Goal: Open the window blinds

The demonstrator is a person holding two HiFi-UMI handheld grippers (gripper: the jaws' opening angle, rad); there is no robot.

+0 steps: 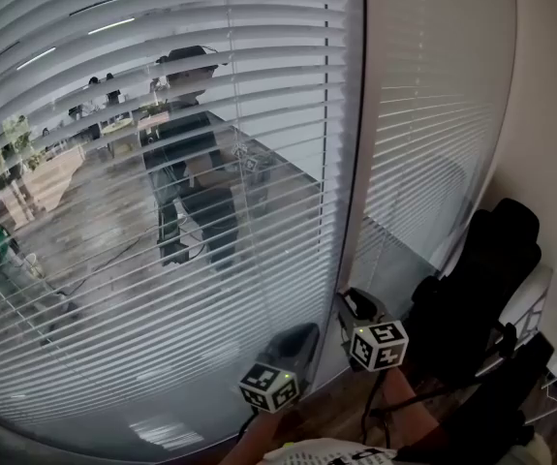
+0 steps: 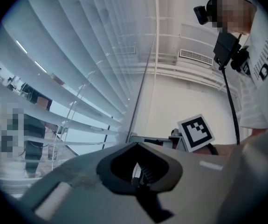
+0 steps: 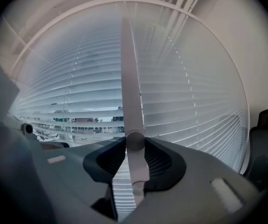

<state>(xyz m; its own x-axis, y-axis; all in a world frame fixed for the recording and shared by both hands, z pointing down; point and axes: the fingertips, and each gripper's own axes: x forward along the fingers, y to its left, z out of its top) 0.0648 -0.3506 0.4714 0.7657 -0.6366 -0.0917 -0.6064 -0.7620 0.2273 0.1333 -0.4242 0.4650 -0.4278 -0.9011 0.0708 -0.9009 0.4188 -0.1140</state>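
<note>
1. the window blinds (image 1: 162, 260) fill most of the head view. a dark upright window post (image 1: 356, 163) splits them into a wide panel to its left and a narrow panel to its right.
2. left of the post the white slats are tilted partly open, and a street scene and a person's reflection show through the gaps. right of the post the slats look shut and plain white.
3. the right gripper (image 1: 357, 305) sits at the foot of the post, just to its right, and points level at the blinds.
4. in the right gripper view, a thin white wand (image 3: 130, 87) hangs straight down in front of the slats. its lower end sits between the jaws, and both pads press on it, so the right gripper is clamped on the wand.
5. the left gripper (image 1: 297, 342) sits just left of the post, lower in the head view and close beside the right one.
6. in the left gripper view its jaws are drawn together. only a thin pale sliver shows between the pads, and what it is cannot be told.
7. a black chair (image 1: 481, 289) stands well to the right of the post, against the wall.
</note>
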